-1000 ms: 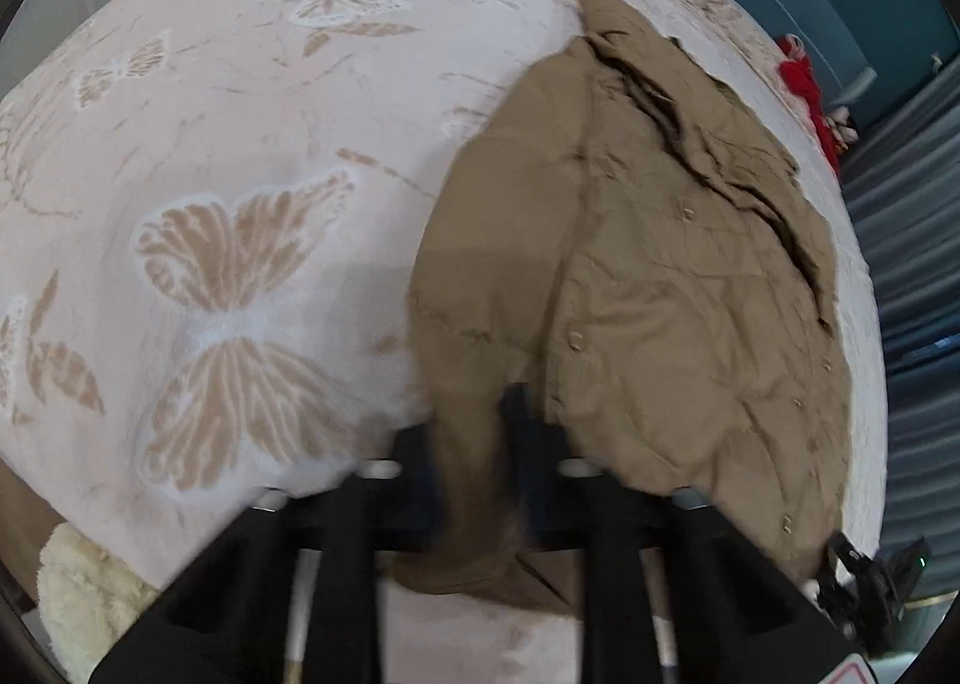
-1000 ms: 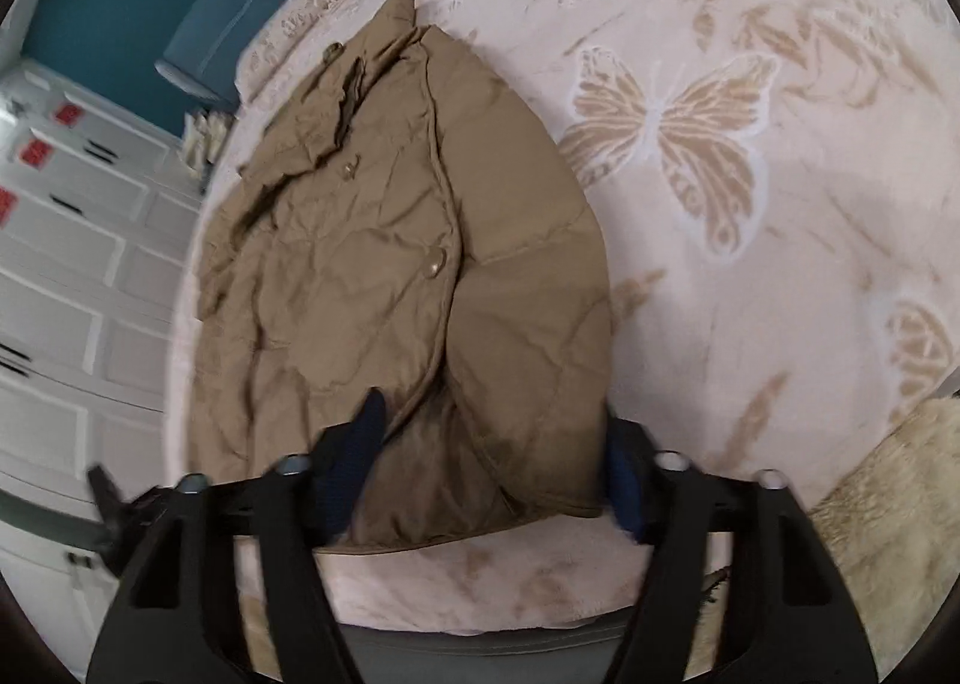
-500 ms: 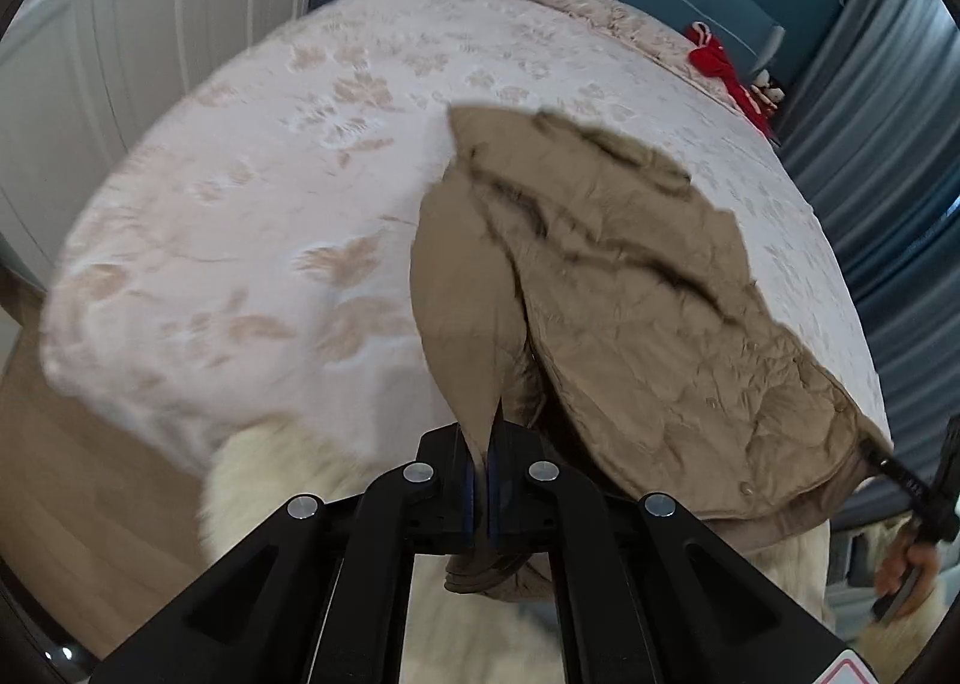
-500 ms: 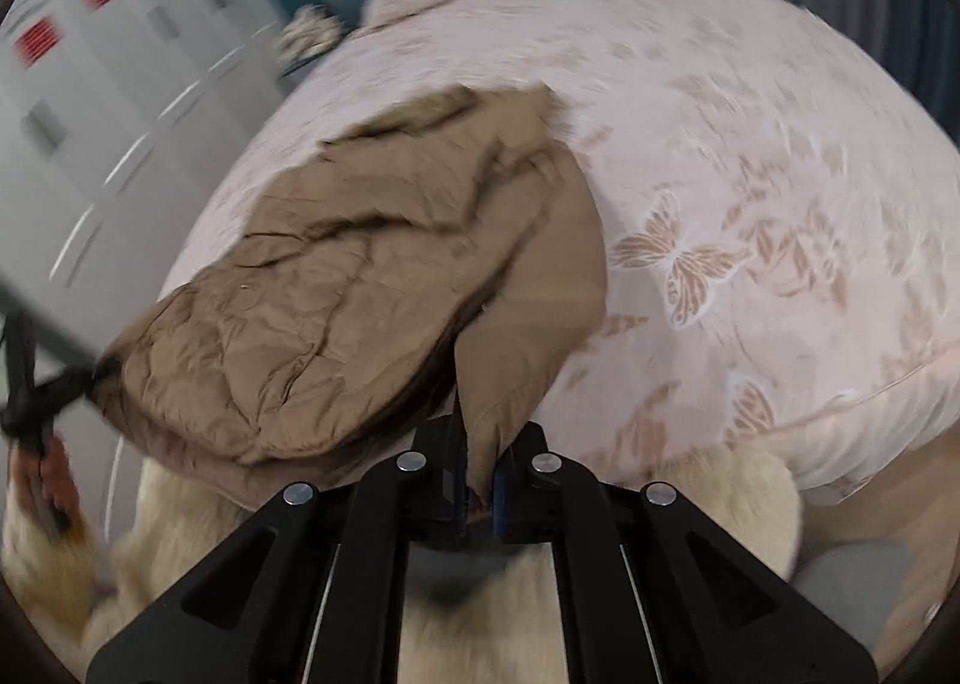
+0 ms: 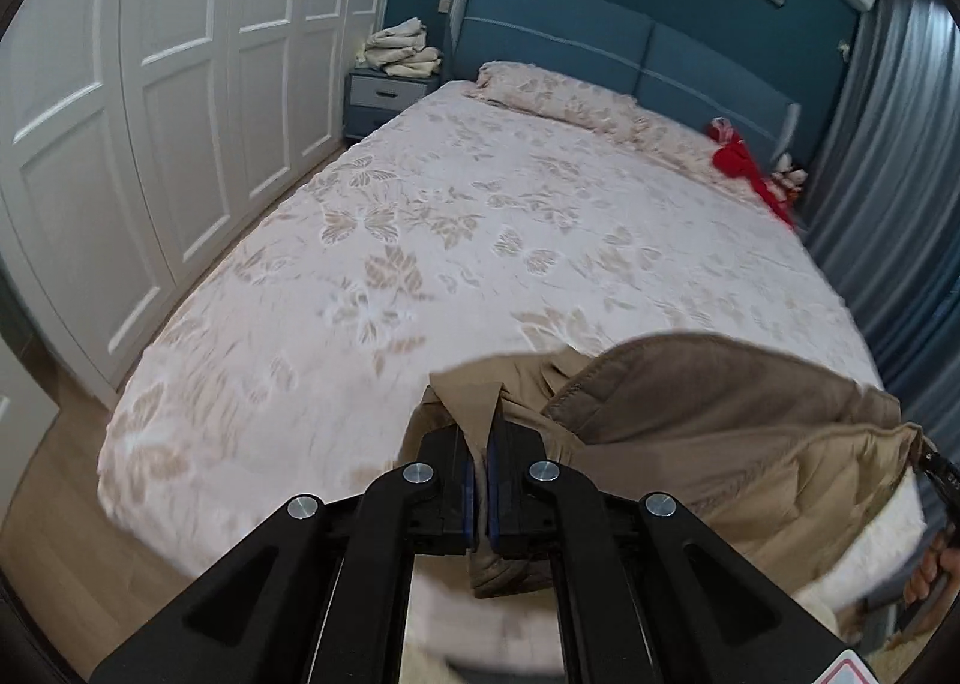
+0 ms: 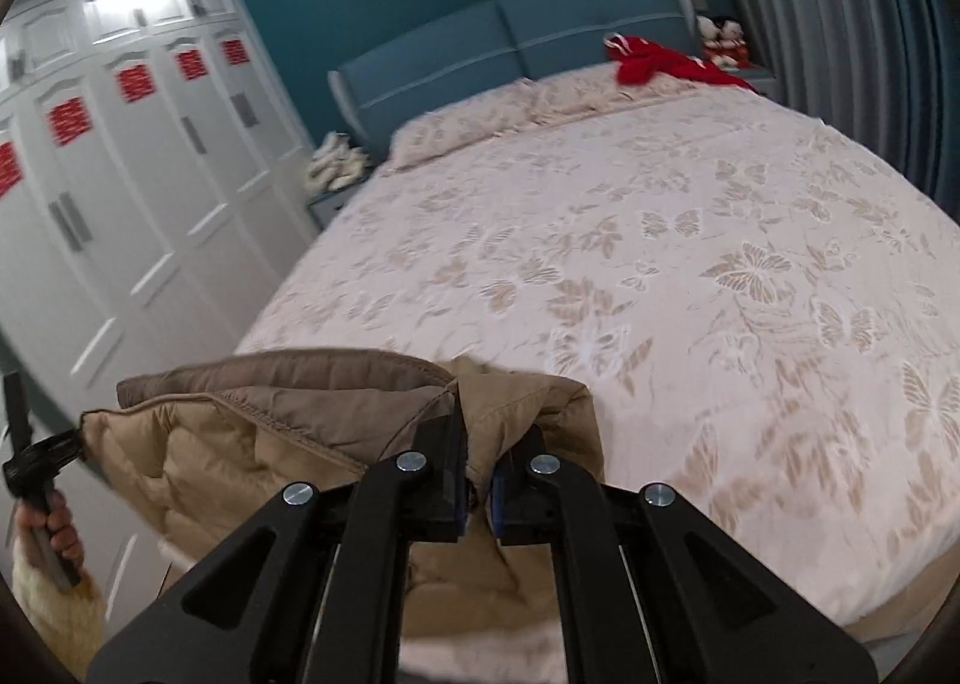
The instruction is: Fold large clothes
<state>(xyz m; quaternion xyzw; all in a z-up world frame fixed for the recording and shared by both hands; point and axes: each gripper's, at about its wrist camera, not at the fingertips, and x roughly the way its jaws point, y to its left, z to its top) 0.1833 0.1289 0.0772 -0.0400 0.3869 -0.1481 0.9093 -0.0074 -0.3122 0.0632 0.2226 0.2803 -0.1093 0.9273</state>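
Left tongs (image 5: 478, 480) clamped on tan jacket (image 5: 720, 444) hem corner; right tongs (image 6: 477, 480) clamped on other corner. Jacket hangs lifted off bed (image 5: 420, 264), above foot edge. Risk: thin pinch slips, padded weight sags, fold lands crooked.

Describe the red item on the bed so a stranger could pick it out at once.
Start at the big bed with the butterfly-print cover and look to its head, by the blue headboard. At the corner nearest the grey curtain lies a crumpled red cloth. It is the only bright red thing on the bed.
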